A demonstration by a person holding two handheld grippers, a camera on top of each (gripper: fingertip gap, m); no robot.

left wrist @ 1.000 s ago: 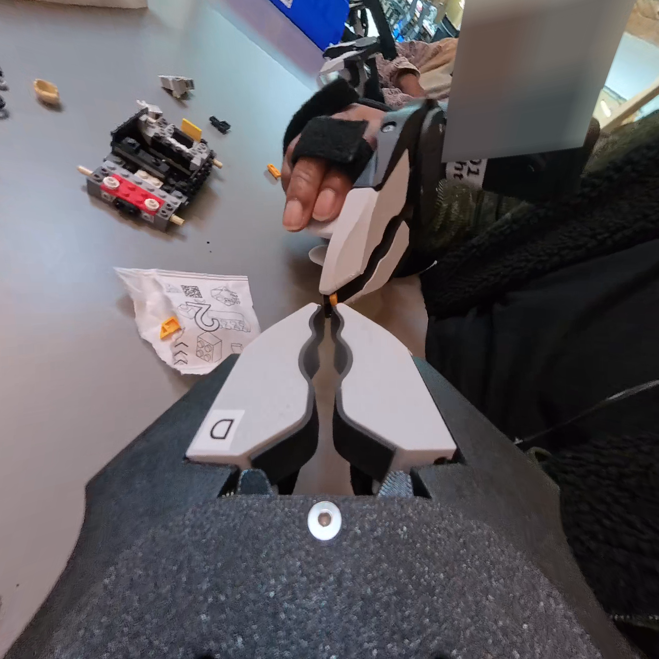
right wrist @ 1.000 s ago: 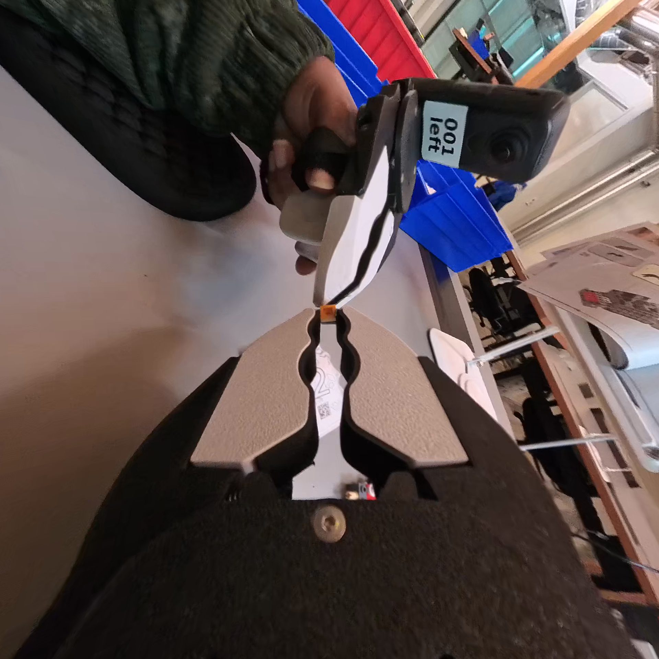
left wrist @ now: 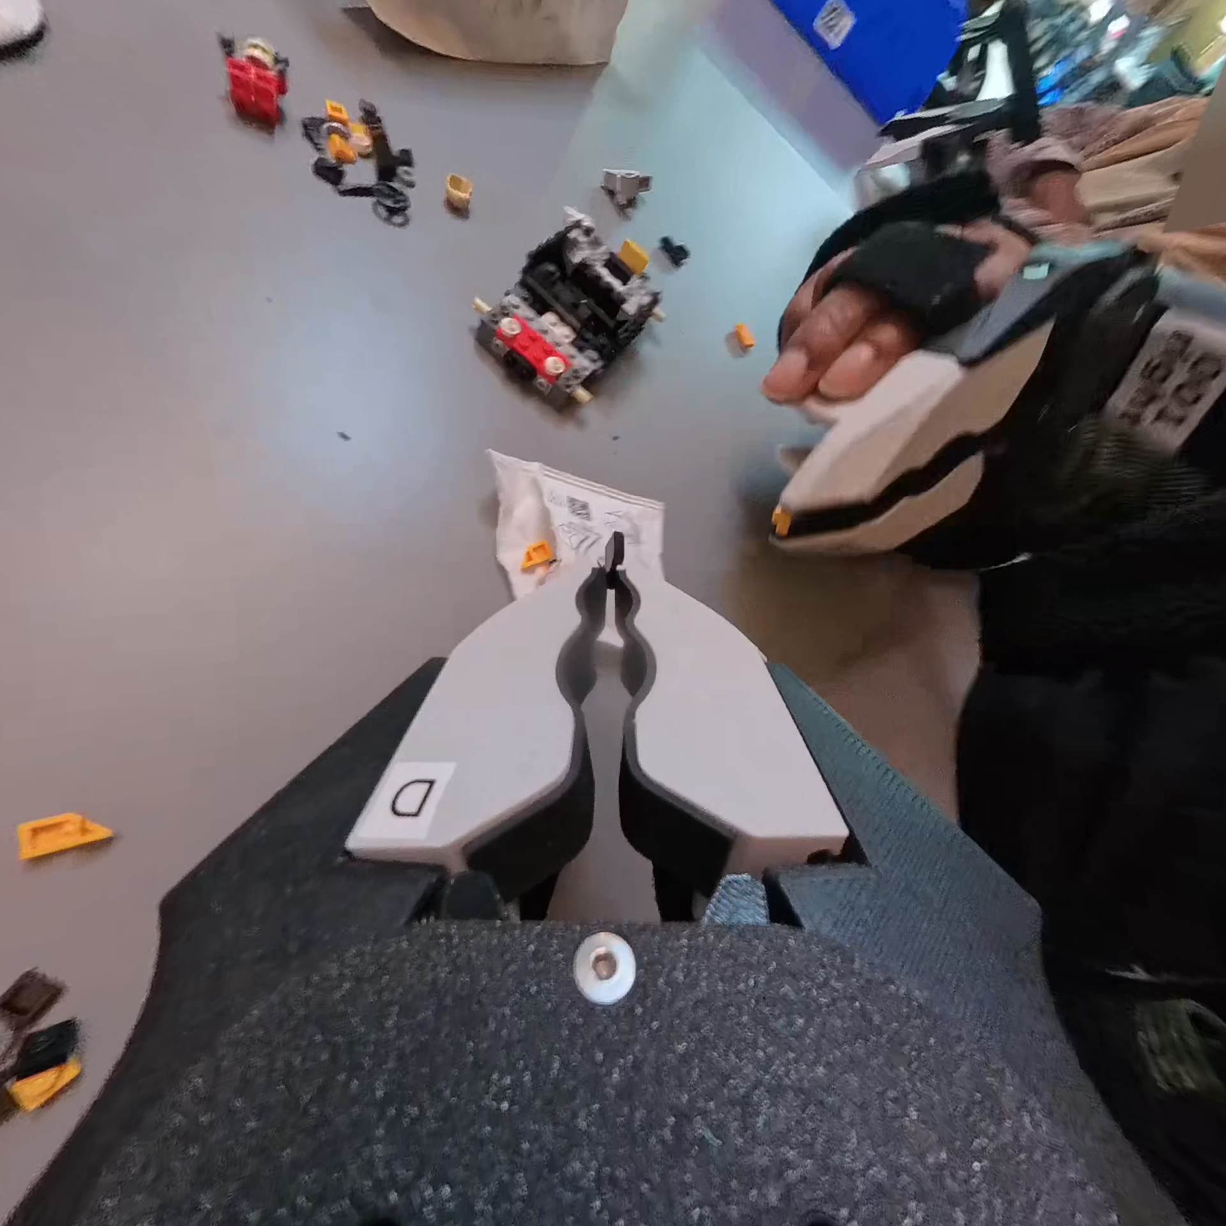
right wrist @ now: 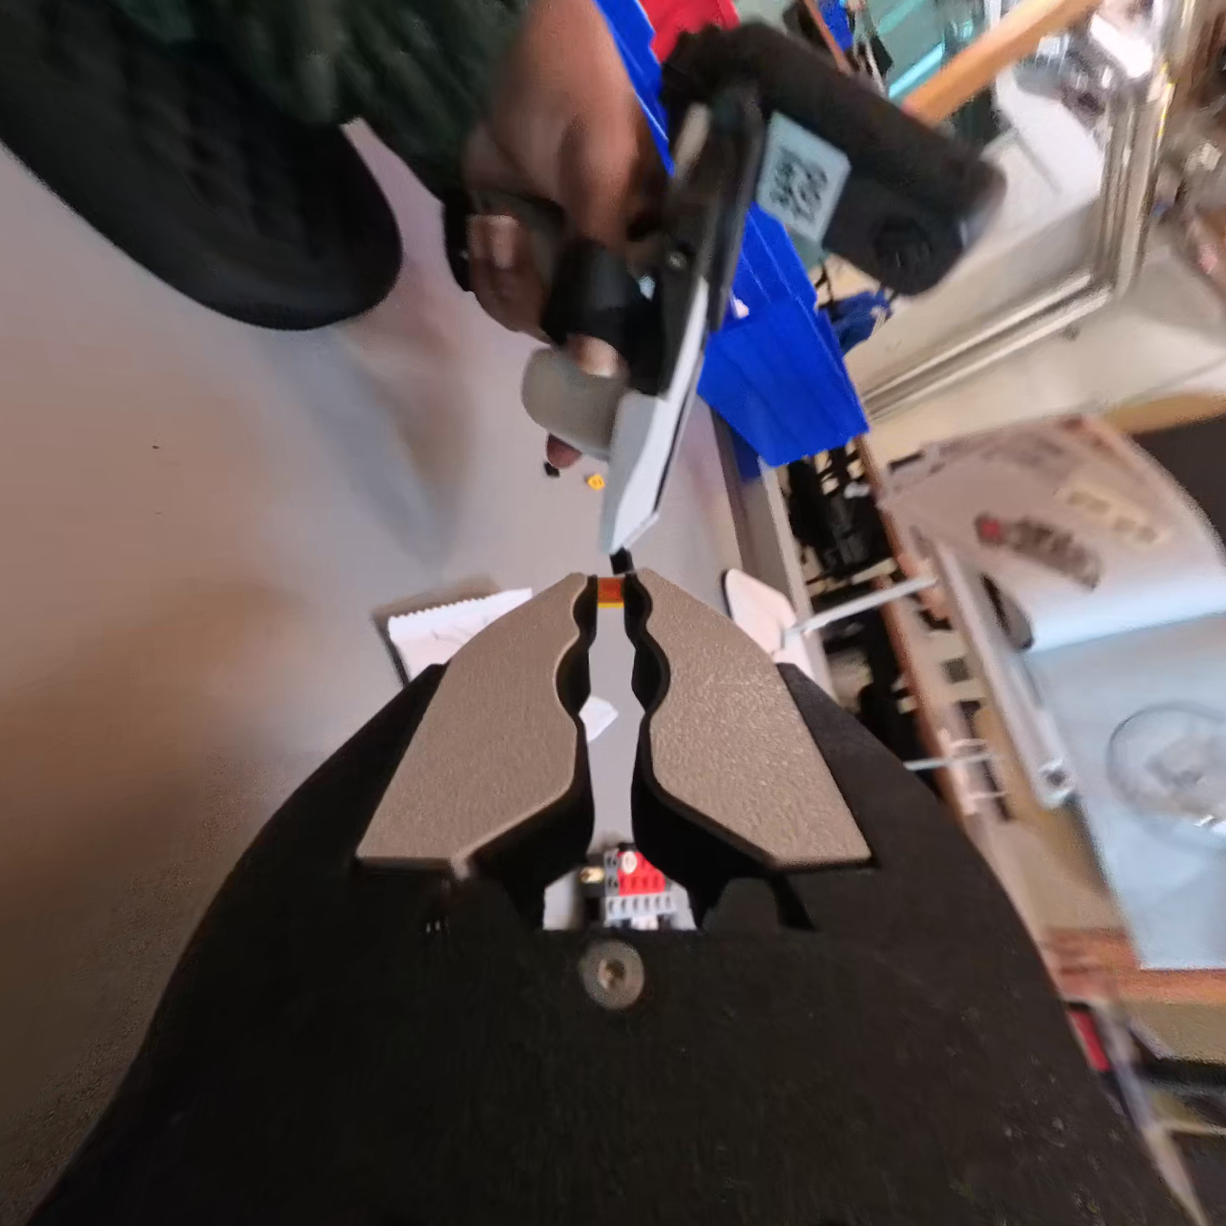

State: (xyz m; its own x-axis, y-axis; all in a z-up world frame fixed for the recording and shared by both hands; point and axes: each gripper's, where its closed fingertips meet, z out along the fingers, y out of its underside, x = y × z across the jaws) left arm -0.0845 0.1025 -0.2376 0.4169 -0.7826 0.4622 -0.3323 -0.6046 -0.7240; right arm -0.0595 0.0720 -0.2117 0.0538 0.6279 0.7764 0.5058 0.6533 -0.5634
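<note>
black part (left wrist: 614,549) pinched at left hand-held gripper (left wrist: 612,578) tips: too small to identify | brick model (right wrist: 630,889) behind right hand-held gripper (right wrist: 612,592): mostly hidden by its body | shelving right of it: motion-blurred

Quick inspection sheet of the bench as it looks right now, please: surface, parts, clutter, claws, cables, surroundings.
Surface: grey table, bare between the scattered parts.
Job's things: half-built brick vehicle, black and grey with a red plate; white paper bag with an orange piece on it.
Clutter: loose orange, black and red bricks at the far left; orange wedge near left.
Claws: left claw pinches a small black piece; right claw grips a small orange brick. The two tips are close in the right wrist view.
Cables: nothing seen.
Surroundings: blue bins, shelving beyond the table edge.
</note>
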